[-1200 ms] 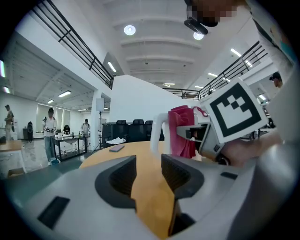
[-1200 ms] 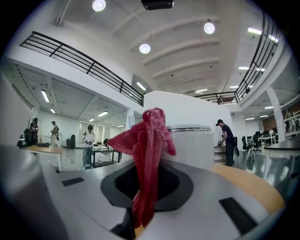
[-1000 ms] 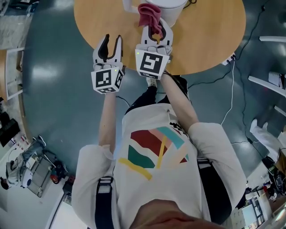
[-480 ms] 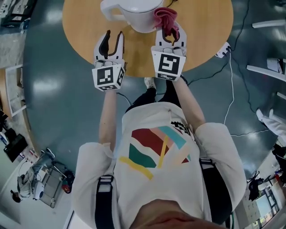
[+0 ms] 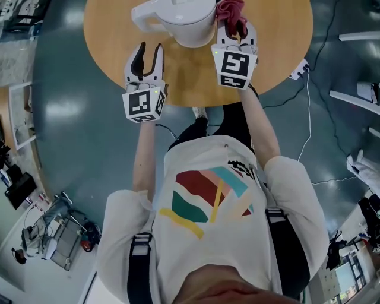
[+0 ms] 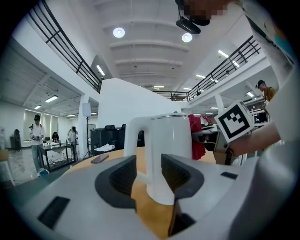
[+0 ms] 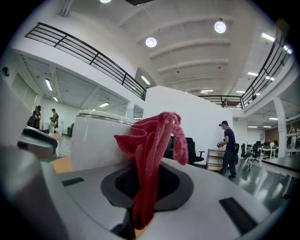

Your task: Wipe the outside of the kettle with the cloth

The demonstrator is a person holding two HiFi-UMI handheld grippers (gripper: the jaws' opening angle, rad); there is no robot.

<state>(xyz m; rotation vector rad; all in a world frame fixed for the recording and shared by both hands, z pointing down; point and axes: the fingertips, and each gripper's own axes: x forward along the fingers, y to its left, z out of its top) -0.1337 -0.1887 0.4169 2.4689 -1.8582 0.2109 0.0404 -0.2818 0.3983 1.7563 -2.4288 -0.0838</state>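
A white kettle (image 5: pixel 184 21) stands on the round wooden table (image 5: pixel 273 53), its handle (image 5: pixel 141 16) pointing left. My right gripper (image 5: pixel 236 29) is shut on a red cloth (image 5: pixel 231 13) held against the kettle's right side. In the right gripper view the cloth (image 7: pixel 152 159) sticks up from between the jaws, the kettle (image 7: pixel 98 140) just to its left. My left gripper (image 5: pixel 147 59) stands open in front of the kettle, nothing between its fingers. The left gripper view has the kettle (image 6: pixel 171 154) straight ahead, beyond the gap between the jaws.
A dark phone (image 6: pixel 100 159) lies on the table's left side. A white power strip (image 5: pixel 300 68) and its cables lie on the floor right of the table. People stand in the hall far behind.
My right gripper with the cloth has moved forward and rightward along the kettle's right side. The left gripper has stayed put, open.
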